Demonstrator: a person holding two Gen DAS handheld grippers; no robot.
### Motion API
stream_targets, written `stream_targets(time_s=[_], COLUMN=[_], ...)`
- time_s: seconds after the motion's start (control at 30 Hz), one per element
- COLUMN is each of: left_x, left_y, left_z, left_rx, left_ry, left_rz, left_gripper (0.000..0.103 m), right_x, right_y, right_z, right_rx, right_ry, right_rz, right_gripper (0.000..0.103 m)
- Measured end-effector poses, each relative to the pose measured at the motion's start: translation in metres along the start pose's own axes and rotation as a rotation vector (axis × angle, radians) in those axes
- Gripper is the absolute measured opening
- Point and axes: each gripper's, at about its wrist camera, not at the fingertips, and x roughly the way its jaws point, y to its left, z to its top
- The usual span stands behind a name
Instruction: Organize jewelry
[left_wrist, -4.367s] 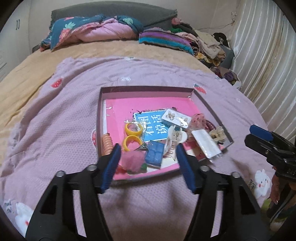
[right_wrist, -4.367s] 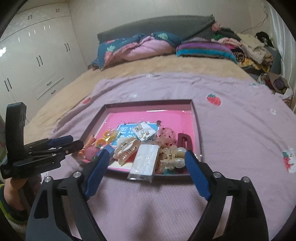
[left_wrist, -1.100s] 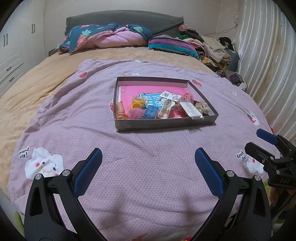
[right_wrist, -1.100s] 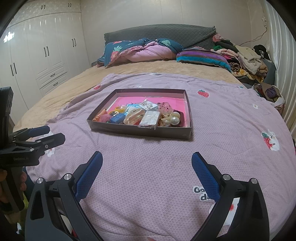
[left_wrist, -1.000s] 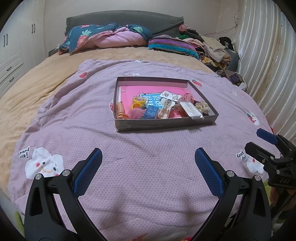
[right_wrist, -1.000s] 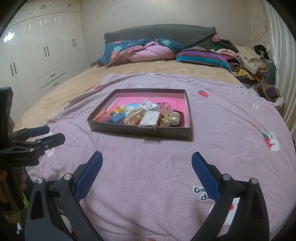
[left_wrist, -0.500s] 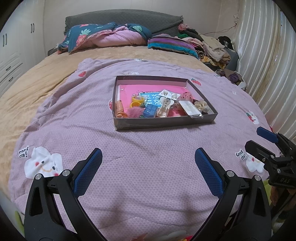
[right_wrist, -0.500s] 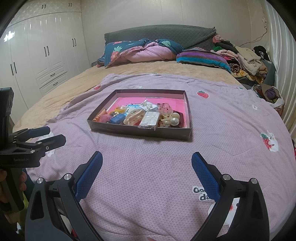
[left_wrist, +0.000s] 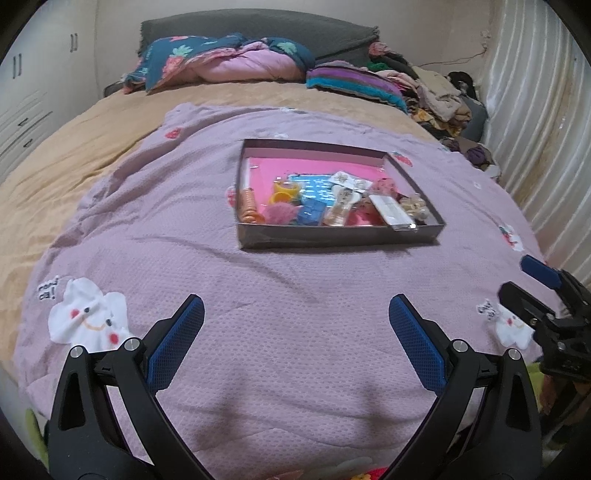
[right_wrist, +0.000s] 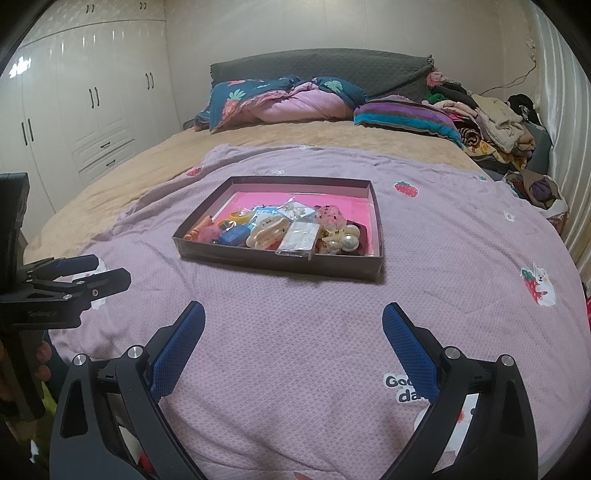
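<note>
A shallow dark box (left_wrist: 332, 238) with a pink floor sits on the purple blanket (left_wrist: 184, 229) in the middle of the bed; it also shows in the right wrist view (right_wrist: 280, 264). It holds several jewelry pieces and hair accessories: yellow rings (left_wrist: 285, 192), an orange coil (left_wrist: 248, 205), a blue item (right_wrist: 233, 234), a cream hair clip (right_wrist: 267, 230), a clear packet (right_wrist: 300, 236), pearls (right_wrist: 349, 242). My left gripper (left_wrist: 295, 332) is open and empty, well short of the box. My right gripper (right_wrist: 291, 330) is open and empty, also short of the box.
Pillows and folded quilts (right_wrist: 288, 99) lie at the headboard. A clothes pile (right_wrist: 491, 125) sits at the far right. White wardrobes (right_wrist: 74, 110) stand at the left. A curtain (left_wrist: 539, 129) hangs on the right. The tan bedspread (left_wrist: 92, 140) lies left of the blanket.
Both grippers have pulled back from the box to the bed's near edge and opened wider. In the last second they have stayed nearly still.
</note>
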Motion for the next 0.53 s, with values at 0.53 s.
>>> stream_targets(time_s=[0.53], left_x=[0.067], left_y=[0.106], left_z=[0.044], left_rx=[-0.206], left_ry=[0.047], left_rz=[0.185], left_gripper=[0.094], right_x=[0.081], right_y=[-0.175], right_z=[0.018], right_rx=[0.217], right_ry=[0.089], right_rz=[-0.362], right_gripper=[0.096])
